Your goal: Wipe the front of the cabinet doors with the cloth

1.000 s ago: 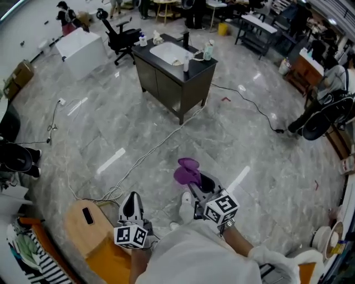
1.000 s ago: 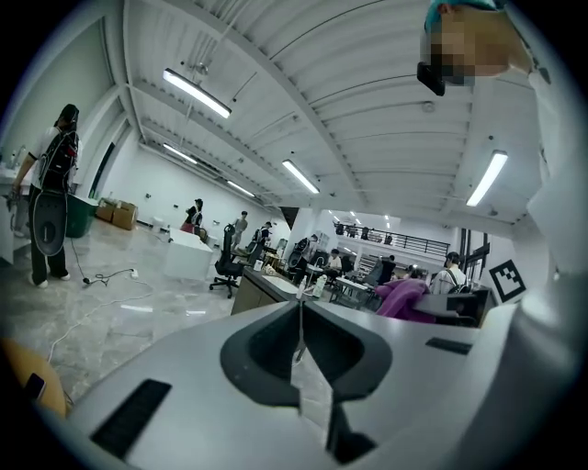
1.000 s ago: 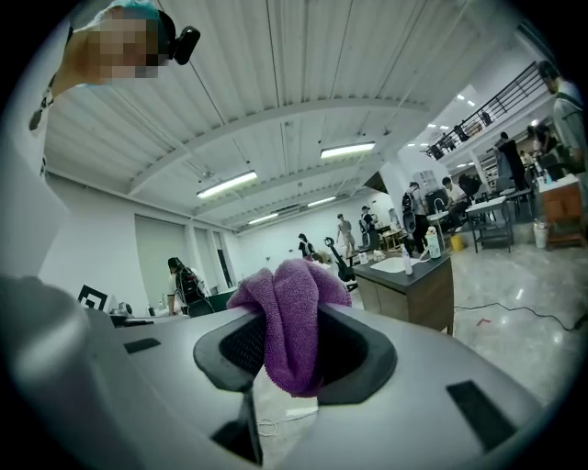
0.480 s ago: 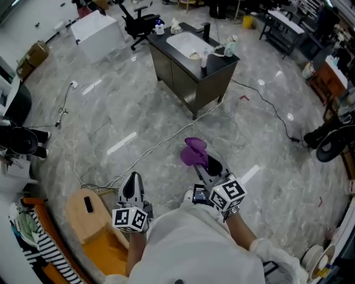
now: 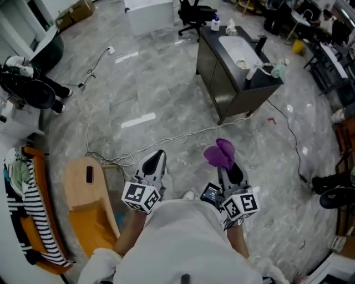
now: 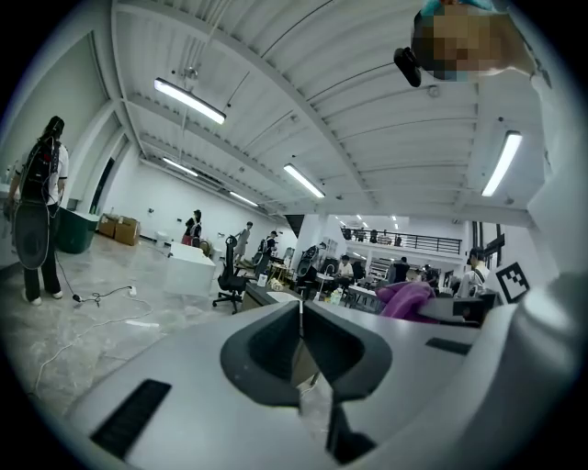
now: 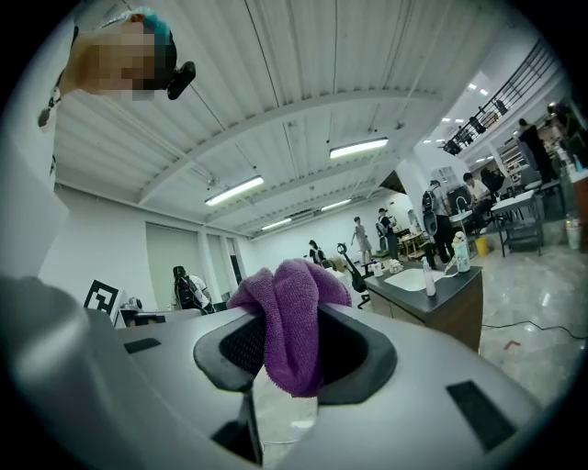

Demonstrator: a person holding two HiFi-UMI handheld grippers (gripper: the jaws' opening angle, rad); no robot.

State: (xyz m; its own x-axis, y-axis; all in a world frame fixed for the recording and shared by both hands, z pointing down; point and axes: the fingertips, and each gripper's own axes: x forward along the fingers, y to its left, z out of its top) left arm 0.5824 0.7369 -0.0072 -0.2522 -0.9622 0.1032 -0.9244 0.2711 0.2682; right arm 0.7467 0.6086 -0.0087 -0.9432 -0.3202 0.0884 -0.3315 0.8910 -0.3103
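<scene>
A dark cabinet (image 5: 222,89) with a white sink on top stands far ahead on the grey marble floor; its doors face left in the head view. It shows small in the right gripper view as the cabinet (image 7: 441,298). My right gripper (image 5: 228,165) is shut on a purple cloth (image 5: 219,153), which bulges from the jaws as the cloth (image 7: 287,317). My left gripper (image 5: 154,162) is shut with nothing in it, jaws meeting at the left gripper (image 6: 299,317). Both are held low, well short of the cabinet.
A white cable (image 5: 166,138) snakes across the floor between me and the cabinet. A wooden stool with a phone (image 5: 87,180) and orange seat stands at my left. An office chair (image 5: 194,11) and white box (image 5: 148,12) stand beyond. People stand in the distance.
The view has swung left, so the cabinet now lies at upper right and looks nearer. Both grippers stay held low in front, the cloth still in the right one.
</scene>
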